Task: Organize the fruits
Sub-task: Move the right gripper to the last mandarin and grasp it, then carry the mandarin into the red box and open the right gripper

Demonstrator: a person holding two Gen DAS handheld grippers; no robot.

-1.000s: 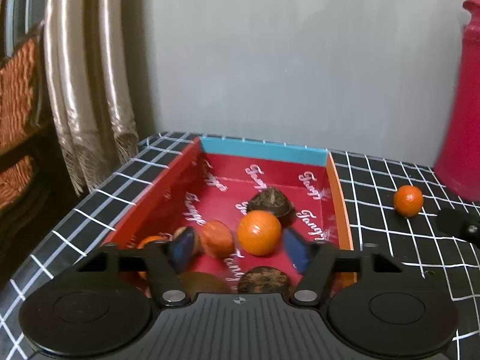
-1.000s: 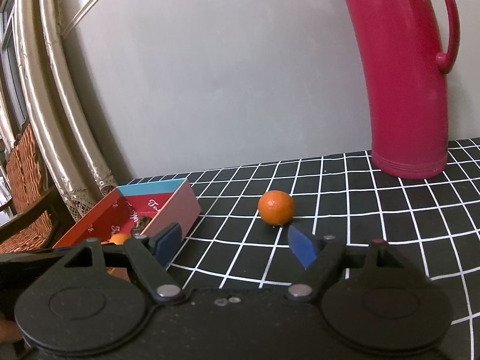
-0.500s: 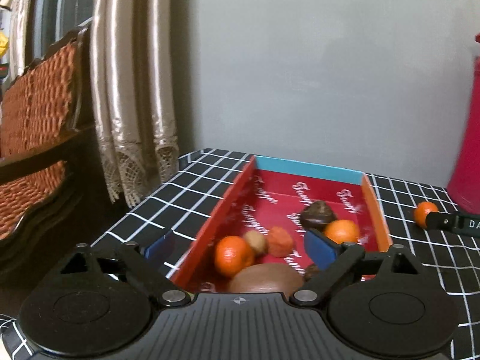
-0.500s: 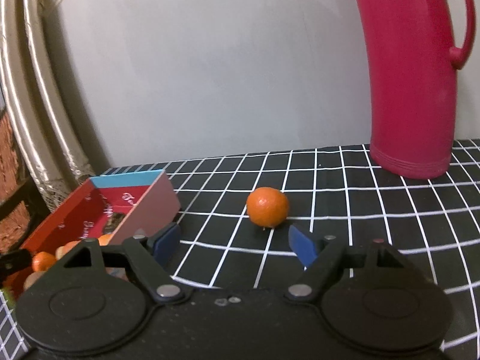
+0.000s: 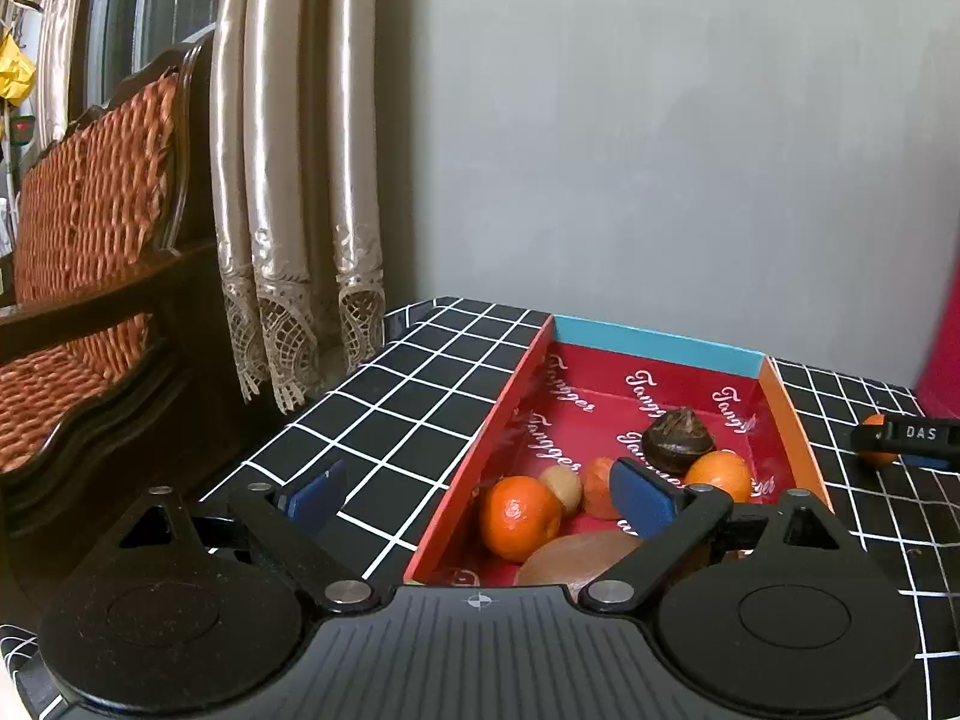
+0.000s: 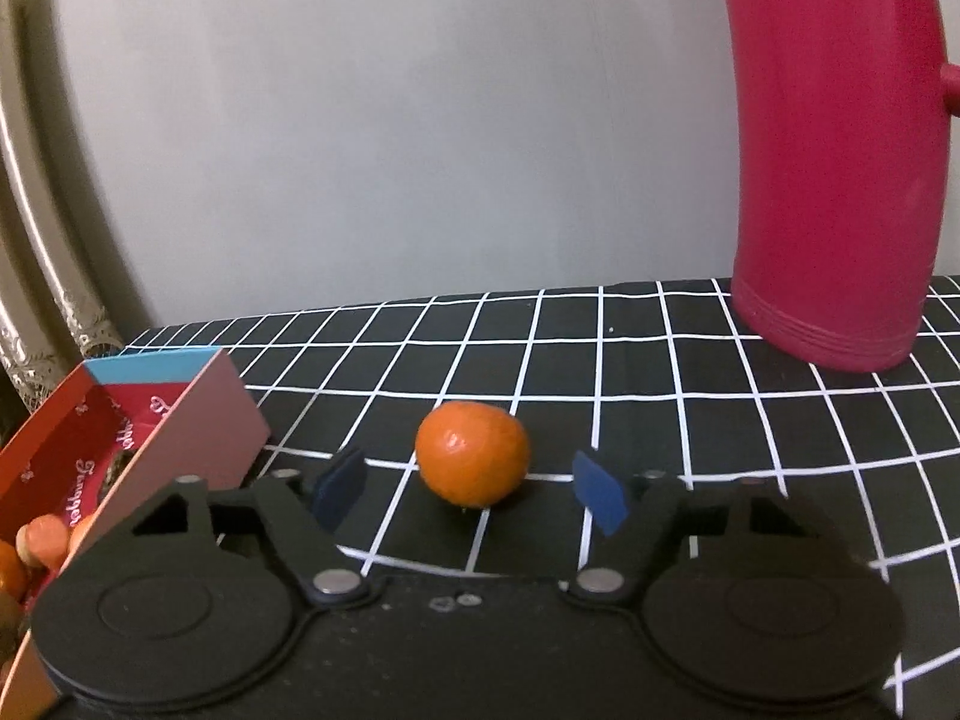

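Observation:
A red cardboard box (image 5: 744,363) with a blue far wall holds several fruits: two oranges (image 5: 519,517), a dark brown fruit (image 5: 678,441), and small tan and brown ones. My left gripper (image 5: 480,495) is open and empty, straddling the box's near left wall. A loose orange (image 6: 473,461) lies on the black checked table, right of the box (image 6: 198,414). My right gripper (image 6: 471,489) is open, its blue pads on either side of the orange, not touching it. The right gripper's fingertip (image 5: 906,435) also shows beside that orange in the left wrist view.
A tall pink jug (image 6: 840,180) stands at the table's back right. A grey wall runs behind the table. A curtain (image 5: 294,180) and a wooden chair with woven orange padding (image 5: 78,252) stand off the table's left edge.
My left gripper has drawn back and to the left, from over the fruits to the box's near left wall. My right gripper has moved forward so its pads flank the loose orange.

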